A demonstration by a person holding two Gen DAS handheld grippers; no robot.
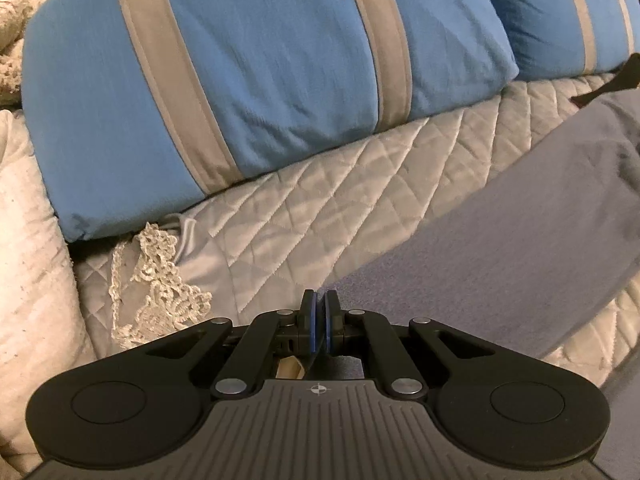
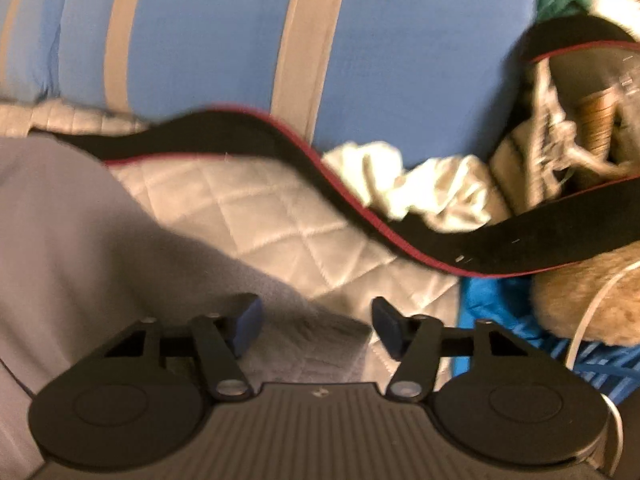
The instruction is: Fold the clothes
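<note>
Pinching the grey garment (image 1: pixel 500 216), left fingers (image 1: pixel 319 320) closed; right fingers (image 2: pixel 316 324) parted over its corner, gripping nothing.

No readable text, labels, brands or numbers in either view. Only mark: a small crosshair sign, circle with a cross through it, printed on the ribbed grey body of the left gripper (image 1: pixel 319 312), at the top centre edge of the body just behind the fingers. Same spot on the right gripper (image 2: pixel 316 322) shows a small mark too, blurred, shape can't be made out.
</note>
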